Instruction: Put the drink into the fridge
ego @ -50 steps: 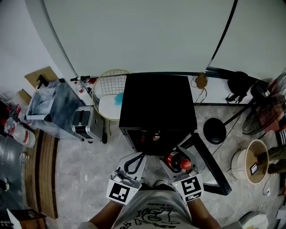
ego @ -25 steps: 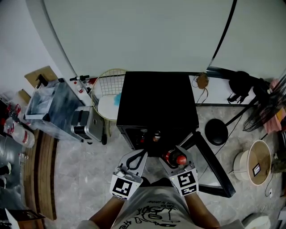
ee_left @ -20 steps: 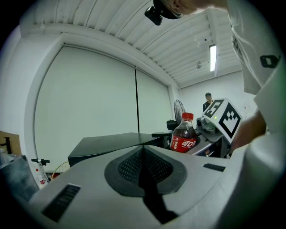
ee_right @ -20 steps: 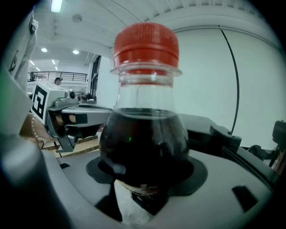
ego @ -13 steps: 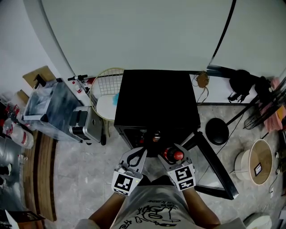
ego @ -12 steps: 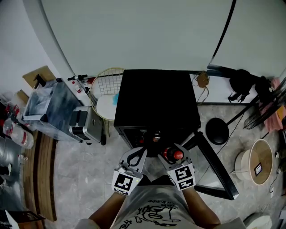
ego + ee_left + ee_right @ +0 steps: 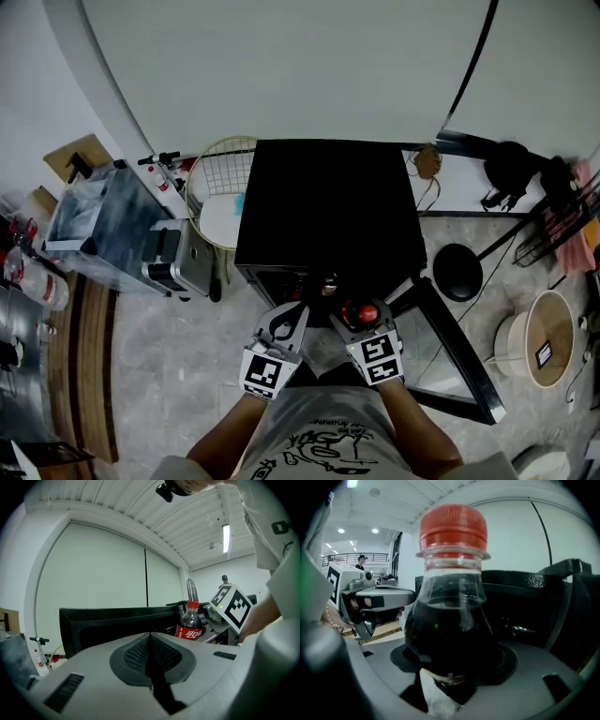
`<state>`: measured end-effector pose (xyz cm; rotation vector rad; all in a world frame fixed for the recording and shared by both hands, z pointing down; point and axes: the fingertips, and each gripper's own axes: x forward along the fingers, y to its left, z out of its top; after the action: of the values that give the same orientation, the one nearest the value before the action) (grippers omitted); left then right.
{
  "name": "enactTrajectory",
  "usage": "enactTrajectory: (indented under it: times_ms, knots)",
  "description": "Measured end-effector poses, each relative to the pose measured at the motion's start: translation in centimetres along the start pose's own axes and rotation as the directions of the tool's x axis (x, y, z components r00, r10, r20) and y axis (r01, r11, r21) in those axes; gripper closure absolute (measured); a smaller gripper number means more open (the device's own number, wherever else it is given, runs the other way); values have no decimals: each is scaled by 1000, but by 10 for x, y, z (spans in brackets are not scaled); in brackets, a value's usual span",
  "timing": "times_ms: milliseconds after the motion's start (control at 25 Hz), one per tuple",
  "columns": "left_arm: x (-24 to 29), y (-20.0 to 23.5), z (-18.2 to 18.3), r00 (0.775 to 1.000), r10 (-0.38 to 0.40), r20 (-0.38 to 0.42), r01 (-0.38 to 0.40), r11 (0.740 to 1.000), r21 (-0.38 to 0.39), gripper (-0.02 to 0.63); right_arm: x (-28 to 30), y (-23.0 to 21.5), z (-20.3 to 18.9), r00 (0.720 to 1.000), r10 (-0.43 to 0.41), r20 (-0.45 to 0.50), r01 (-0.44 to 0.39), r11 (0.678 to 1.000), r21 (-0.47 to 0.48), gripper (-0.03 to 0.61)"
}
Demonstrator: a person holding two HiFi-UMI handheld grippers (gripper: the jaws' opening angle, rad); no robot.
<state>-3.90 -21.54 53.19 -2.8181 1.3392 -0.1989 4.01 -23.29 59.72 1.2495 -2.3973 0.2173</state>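
Observation:
A cola bottle (image 7: 361, 315) with a red cap (image 7: 453, 526) stands upright in my right gripper (image 7: 359, 322), whose jaws are shut on its lower body. In the right gripper view the dark bottle (image 7: 450, 625) fills the middle, with the black fridge (image 7: 534, 611) close behind it. The fridge (image 7: 323, 211) is open at the front, its door (image 7: 448, 347) swung out to the right. My left gripper (image 7: 285, 325) is shut and empty, just left of the bottle (image 7: 189, 623), and also close to the fridge opening (image 7: 117, 623).
A wire basket (image 7: 216, 183) stands left of the fridge, and a clear storage box (image 7: 103, 220) further left. A black round base (image 7: 458, 272) and a pale bucket (image 7: 534, 339) sit on the floor to the right. Wooden boards (image 7: 94, 375) lie at the left.
Both grippers have moved forward and slightly left toward the fridge's open front, the right one carrying the bottle. The jaws have not changed.

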Motion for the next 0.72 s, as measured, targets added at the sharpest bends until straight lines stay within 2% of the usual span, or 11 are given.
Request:
enactTrajectory:
  times_ms: [200,720]
  knots:
    - [12,7,-17,1000,-1,-1,1,1000,23,594,24,-8,-13,1000,-5,-10,5,1000,-1,270]
    - [50,19,-63,999,-37,21,36,999,14,592,86,-27,-49,999,-13,-51,12,1000,-7,270]
